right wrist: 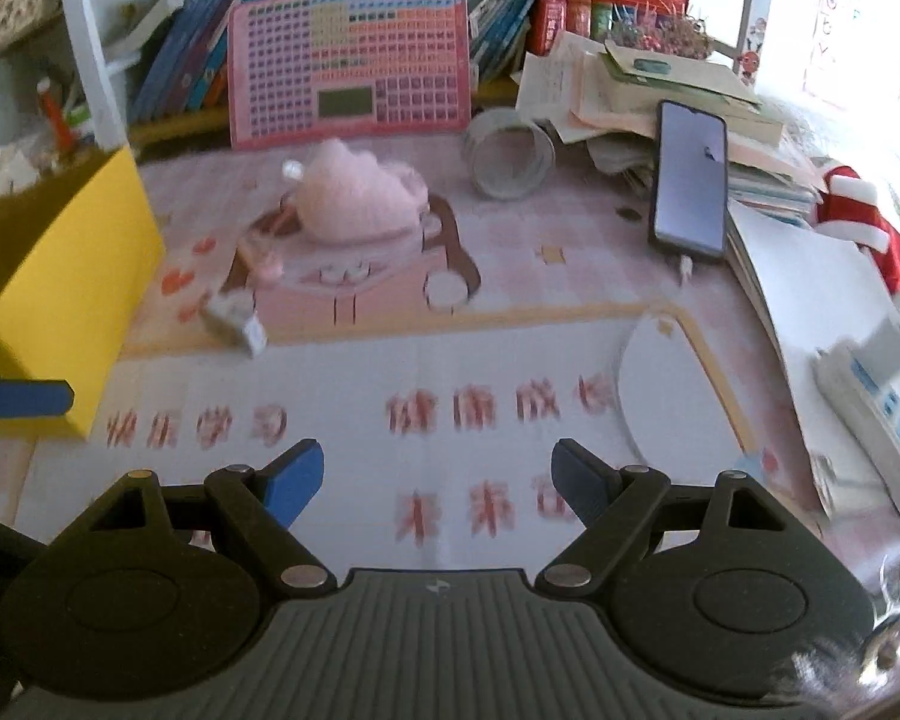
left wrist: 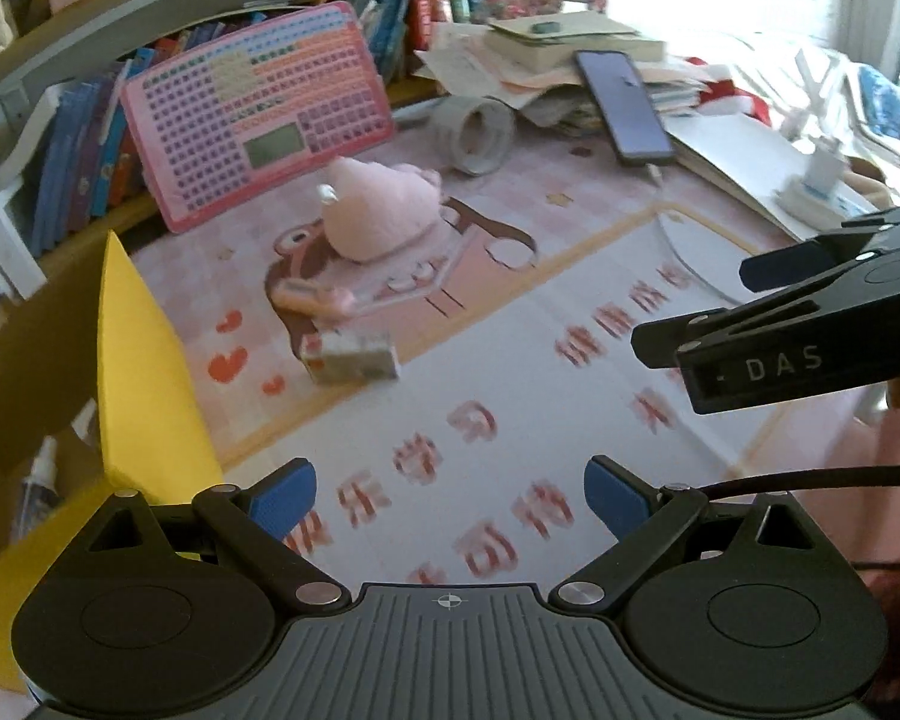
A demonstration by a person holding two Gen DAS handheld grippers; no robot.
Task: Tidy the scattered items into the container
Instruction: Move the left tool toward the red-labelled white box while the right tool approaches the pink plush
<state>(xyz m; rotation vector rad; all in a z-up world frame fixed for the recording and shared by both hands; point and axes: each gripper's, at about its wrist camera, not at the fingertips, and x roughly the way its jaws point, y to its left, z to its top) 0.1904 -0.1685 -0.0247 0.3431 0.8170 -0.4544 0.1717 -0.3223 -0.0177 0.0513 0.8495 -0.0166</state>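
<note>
A yellow open box (left wrist: 144,360) stands at the left of the desk mat; it also shows in the right wrist view (right wrist: 66,294). A pink plush toy (left wrist: 378,210) (right wrist: 360,198) lies mid-mat, with a small pink item (left wrist: 315,297) (right wrist: 264,264) and a small white carton (left wrist: 354,357) (right wrist: 234,324) in front of it. A tape roll (left wrist: 477,135) (right wrist: 510,153) lies behind. My left gripper (left wrist: 450,498) is open and empty above the mat. My right gripper (right wrist: 438,480) is open and empty; its side shows in the left wrist view (left wrist: 810,336).
A pink keyboard toy (right wrist: 348,54) leans on a row of books at the back. A phone (right wrist: 690,180) rests against a paper stack (right wrist: 660,84) at the right. A white device (right wrist: 882,396) lies on paper sheets at the far right.
</note>
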